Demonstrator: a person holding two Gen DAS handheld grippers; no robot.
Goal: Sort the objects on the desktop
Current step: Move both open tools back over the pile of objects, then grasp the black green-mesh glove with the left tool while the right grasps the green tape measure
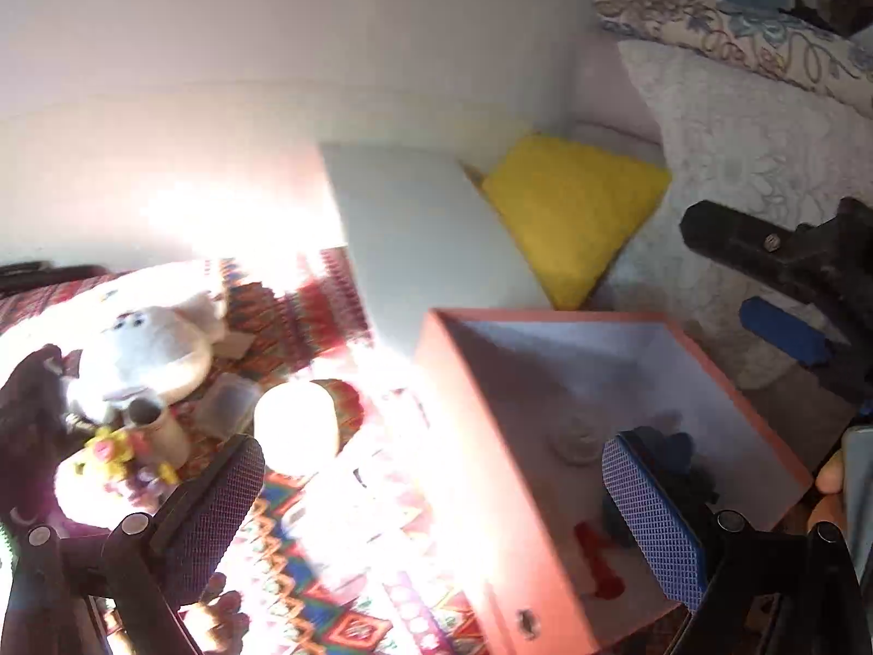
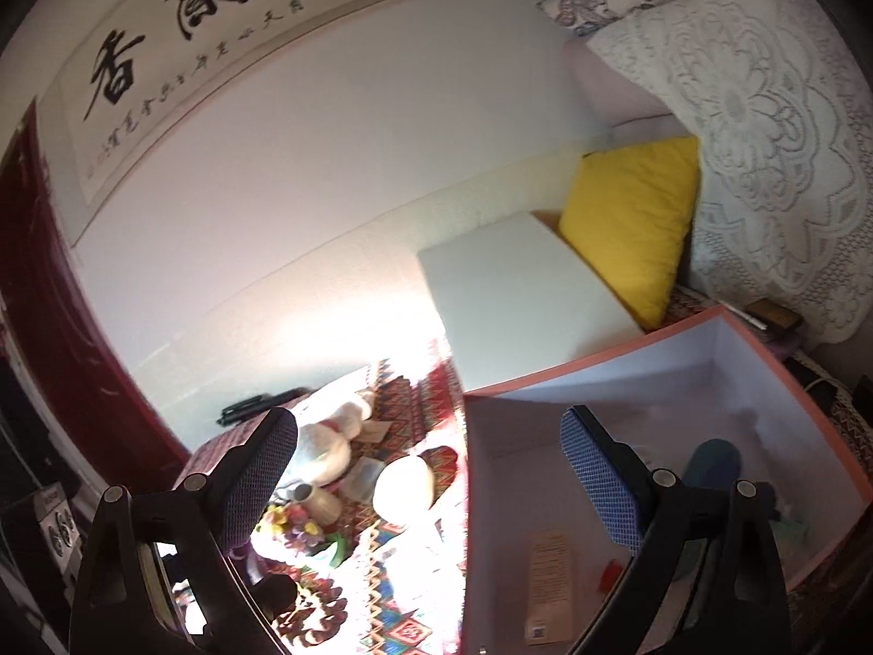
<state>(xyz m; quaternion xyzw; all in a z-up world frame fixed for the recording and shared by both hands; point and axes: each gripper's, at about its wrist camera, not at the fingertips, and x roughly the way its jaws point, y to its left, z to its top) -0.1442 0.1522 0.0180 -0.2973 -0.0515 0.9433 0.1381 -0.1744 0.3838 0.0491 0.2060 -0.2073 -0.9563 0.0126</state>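
A salmon-pink box [image 1: 545,315] with a white inside stands open on the patterned cloth. In it lie a dark bundle [image 1: 676,464] and a small red piece [image 1: 600,573]. My left gripper [image 1: 436,513] is open and holds nothing; its right finger hangs over the box, its left over the cloth. The right gripper [image 1: 785,300] shows beyond the box's far right side. In the right wrist view the right gripper [image 2: 431,475] is open and empty, straddling the left wall of the box [image 2: 600,356]. A teal object [image 2: 709,464] and a red piece [image 2: 611,573] lie inside.
Left of the box on the cloth sit a white plush toy [image 1: 147,349], a white round object [image 1: 300,426], a small vase [image 2: 322,502] and toy flowers [image 2: 289,524]. Behind the box are a white block [image 2: 518,295], a yellow cushion [image 2: 627,218] and a lace-covered sofa [image 2: 764,136].
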